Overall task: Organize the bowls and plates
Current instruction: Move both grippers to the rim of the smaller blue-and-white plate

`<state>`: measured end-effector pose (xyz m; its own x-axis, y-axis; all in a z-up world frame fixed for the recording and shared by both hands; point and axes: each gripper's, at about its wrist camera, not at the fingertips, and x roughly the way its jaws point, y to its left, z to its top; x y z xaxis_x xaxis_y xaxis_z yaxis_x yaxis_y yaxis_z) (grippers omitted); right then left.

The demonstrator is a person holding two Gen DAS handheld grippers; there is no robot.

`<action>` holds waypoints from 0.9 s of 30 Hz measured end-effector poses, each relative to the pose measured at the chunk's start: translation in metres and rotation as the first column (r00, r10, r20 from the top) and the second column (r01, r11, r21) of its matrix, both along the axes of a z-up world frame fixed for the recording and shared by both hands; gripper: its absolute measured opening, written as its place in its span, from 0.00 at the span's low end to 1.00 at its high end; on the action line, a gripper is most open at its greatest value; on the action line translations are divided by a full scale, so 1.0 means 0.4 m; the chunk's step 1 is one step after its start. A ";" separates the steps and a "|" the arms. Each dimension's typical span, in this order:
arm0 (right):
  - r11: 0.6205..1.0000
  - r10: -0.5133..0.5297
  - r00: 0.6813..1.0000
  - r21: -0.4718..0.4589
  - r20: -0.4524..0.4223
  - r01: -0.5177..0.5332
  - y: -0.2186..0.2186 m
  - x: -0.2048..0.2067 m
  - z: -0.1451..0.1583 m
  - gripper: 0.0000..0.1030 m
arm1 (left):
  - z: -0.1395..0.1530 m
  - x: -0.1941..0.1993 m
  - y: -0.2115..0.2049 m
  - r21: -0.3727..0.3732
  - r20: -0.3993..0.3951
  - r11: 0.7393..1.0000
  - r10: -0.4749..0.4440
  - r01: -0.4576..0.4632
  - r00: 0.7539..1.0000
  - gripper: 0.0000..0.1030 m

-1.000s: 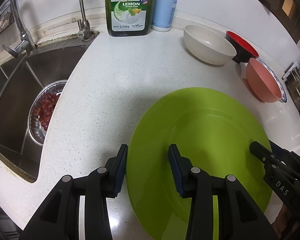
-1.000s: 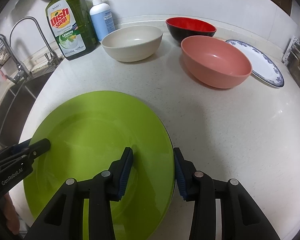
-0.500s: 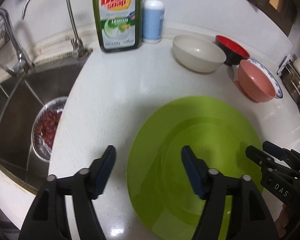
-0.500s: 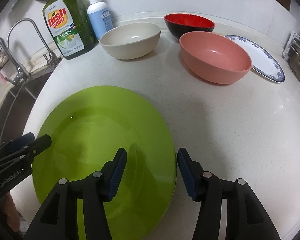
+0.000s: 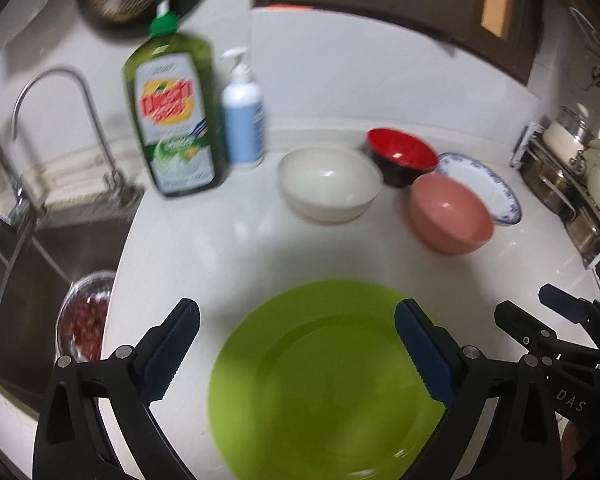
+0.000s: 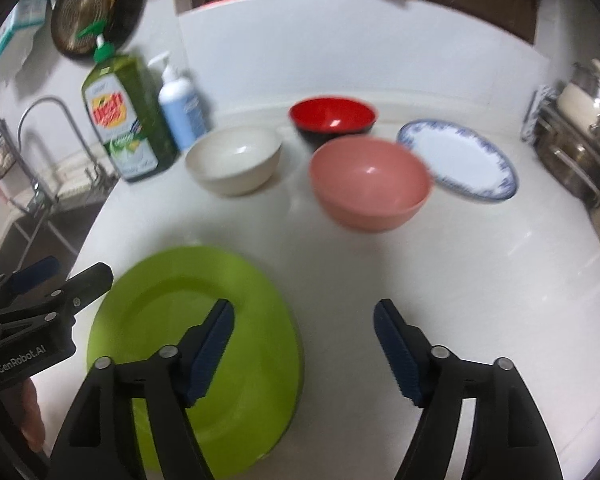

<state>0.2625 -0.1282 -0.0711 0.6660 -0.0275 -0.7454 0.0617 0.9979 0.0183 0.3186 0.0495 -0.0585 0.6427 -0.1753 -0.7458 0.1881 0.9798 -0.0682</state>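
Jaws of the left gripper (image 5: pixel 296 344) and right gripper (image 6: pixel 304 344) have just been opening and stand spread, nothing pinched. The green plate (image 5: pixel 324 392) lies flat near the tabletop's front edge. Next grasp should approach a rim squarely.

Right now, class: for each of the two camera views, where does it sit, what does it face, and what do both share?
Left wrist: sits on the left gripper, looking down over the green plate toward the sink; right gripper at its edge.
Right wrist: sits on the right gripper, facing the pink bowl and blue-rimmed plate; left gripper at its left edge.
Shared: green plate, bowls, soap bottle.
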 end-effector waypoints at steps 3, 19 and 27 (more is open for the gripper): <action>1.000 -0.021 0.999 -0.004 0.027 0.021 -0.038 0.002 0.031 0.73 | 0.028 0.014 -0.051 -0.004 0.018 0.999 -0.032 0.032 0.999 0.97; 0.990 -0.144 0.982 0.013 0.120 0.144 -0.320 0.078 0.154 0.73 | 0.165 0.149 -0.373 0.006 0.100 0.982 -0.188 0.189 0.977 0.97; 0.976 -0.219 0.966 0.024 0.139 0.217 -0.467 0.153 0.180 0.73 | 0.183 0.275 -0.540 0.001 0.079 0.960 -0.279 0.279 0.957 0.97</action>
<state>0.3237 -0.3149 0.0010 0.7421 -0.1776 -0.6464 0.2740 0.9604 0.0507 0.4286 -0.1665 0.0145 0.6232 -0.3633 -0.6926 0.4590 0.8869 -0.0522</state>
